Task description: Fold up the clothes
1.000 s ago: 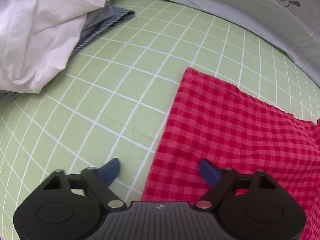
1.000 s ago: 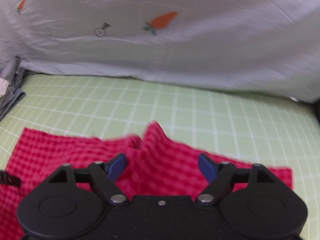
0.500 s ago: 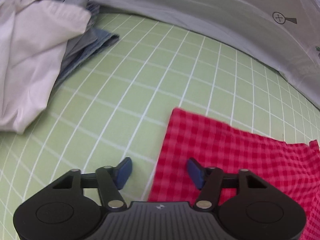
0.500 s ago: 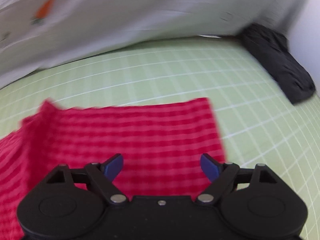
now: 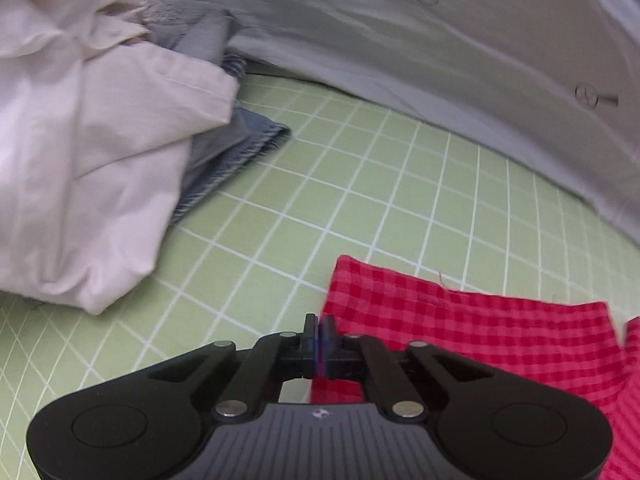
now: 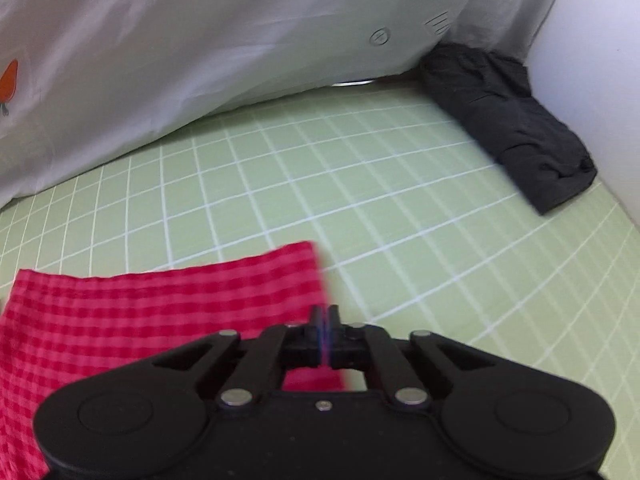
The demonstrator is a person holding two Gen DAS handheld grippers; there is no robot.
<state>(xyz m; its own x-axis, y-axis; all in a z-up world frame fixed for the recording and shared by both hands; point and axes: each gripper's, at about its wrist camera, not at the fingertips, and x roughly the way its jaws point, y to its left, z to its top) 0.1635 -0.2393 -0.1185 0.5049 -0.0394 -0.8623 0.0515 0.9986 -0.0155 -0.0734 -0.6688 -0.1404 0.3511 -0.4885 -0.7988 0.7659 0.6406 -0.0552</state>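
The left gripper (image 5: 320, 326) has its fingers nearly together and closing, pinching the left edge of the red checked cloth (image 5: 460, 340), with the fabric running up between the pads. Over on the other side, the right gripper (image 6: 325, 318) is closing too, its fingers drawn in tight on the cloth's right edge (image 6: 160, 312), a sliver of red showing in the narrow slot between them. So both hands grip the same cloth, one at each side, and it lies spread between them on the green mat (image 5: 320, 200) with its white grid. Out from the left gripper, a white shirt (image 5: 80, 160) sits crumpled in a heap on the mat, with a blue denim garment (image 5: 236, 148) poking out from under it. Out from the right gripper, a folded black garment (image 6: 508, 120) lies at the far corner of the mat, well apart from the cloth. A pale grey sheet (image 6: 200, 40) with small printed motifs rises along the back edge.
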